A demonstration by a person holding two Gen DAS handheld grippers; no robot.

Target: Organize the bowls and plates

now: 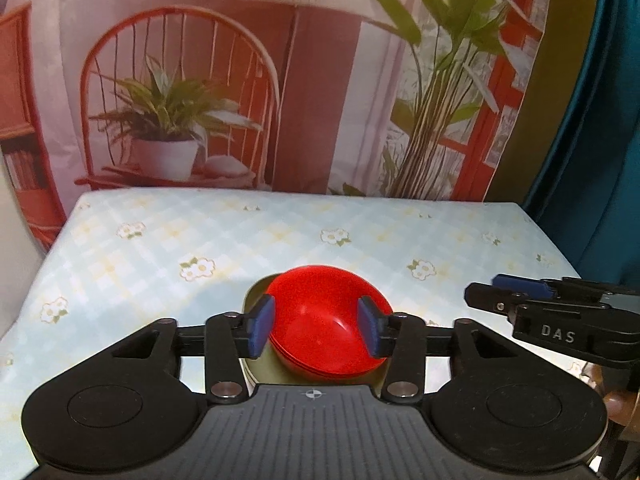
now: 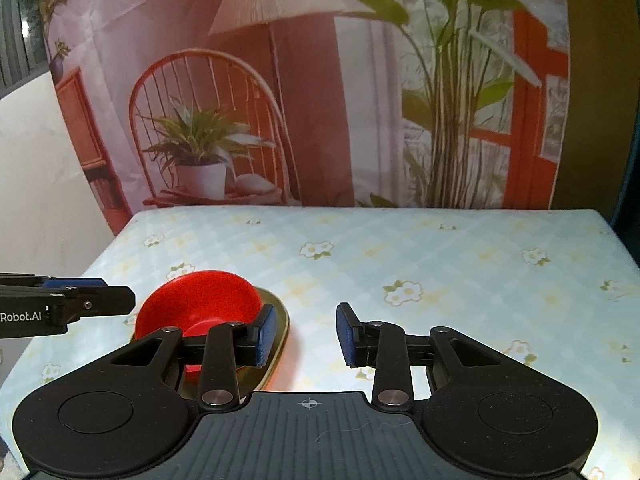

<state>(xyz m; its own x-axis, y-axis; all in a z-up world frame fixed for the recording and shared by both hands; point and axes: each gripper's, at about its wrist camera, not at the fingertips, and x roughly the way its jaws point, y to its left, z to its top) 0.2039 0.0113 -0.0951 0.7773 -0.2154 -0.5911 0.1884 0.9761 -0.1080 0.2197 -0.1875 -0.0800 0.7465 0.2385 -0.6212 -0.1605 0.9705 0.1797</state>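
Observation:
A stack of red bowls (image 1: 326,322) rests on an olive-green plate (image 1: 258,372) near the table's front edge. My left gripper (image 1: 316,330) hovers over the bowls, its blue pads apart and touching nothing. In the right wrist view the same red bowls (image 2: 200,308) sit on the olive plate (image 2: 280,332) at the left. My right gripper (image 2: 306,334) is open over bare tablecloth to the right of the plate, holding nothing. Each gripper shows at the edge of the other's view: the right gripper (image 1: 496,296) and the left gripper (image 2: 116,298).
The table (image 1: 360,236) wears a pale blue checked cloth with white flowers. Behind it hangs a printed backdrop (image 1: 240,80) of a chair, lamp and plants. A teal curtain (image 1: 612,120) hangs at the right.

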